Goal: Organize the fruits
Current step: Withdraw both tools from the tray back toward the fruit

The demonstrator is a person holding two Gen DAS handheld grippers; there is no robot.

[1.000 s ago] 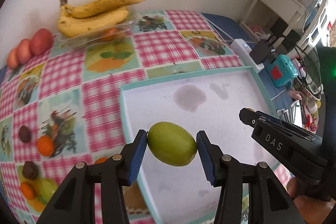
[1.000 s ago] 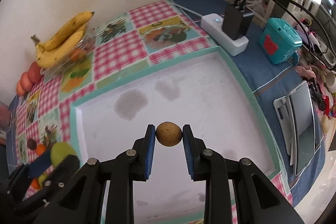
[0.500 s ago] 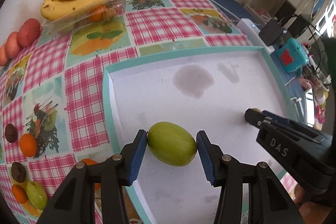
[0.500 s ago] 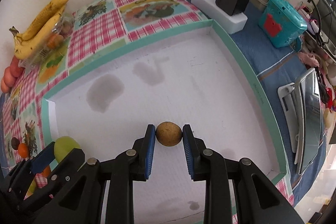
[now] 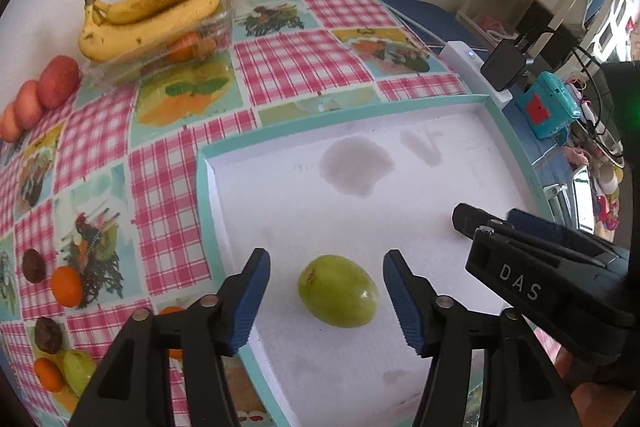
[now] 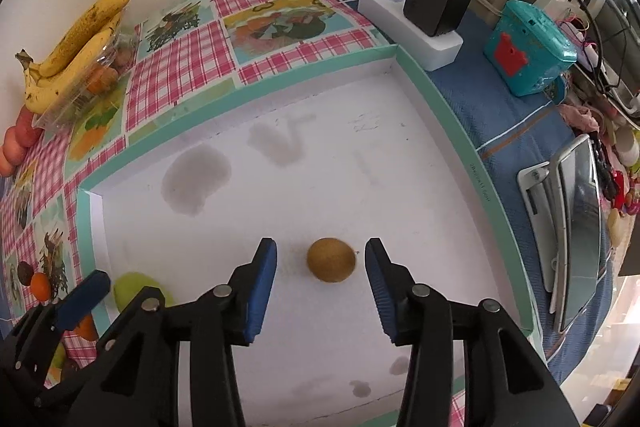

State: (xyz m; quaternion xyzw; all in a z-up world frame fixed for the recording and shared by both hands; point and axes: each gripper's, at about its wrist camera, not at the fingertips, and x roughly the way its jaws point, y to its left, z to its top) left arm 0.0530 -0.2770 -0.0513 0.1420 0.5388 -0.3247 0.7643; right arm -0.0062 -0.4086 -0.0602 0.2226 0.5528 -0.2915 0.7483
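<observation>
Your left gripper (image 5: 325, 293) jaws have just been opening; the green fruit (image 5: 338, 291) is lying between them, untouched, near the white tray's (image 5: 516, 155) left wall. Your right gripper (image 6: 320, 283) jaws have just been opening too; the brown fruit (image 6: 331, 259) is sitting between its pads, clear of both, toward the near edge.

Both tongs (image 5: 326, 297) (image 6: 320, 283): black plastic arms w/ silver screws, blue ribbed pads, "DAS" marking.
</observation>
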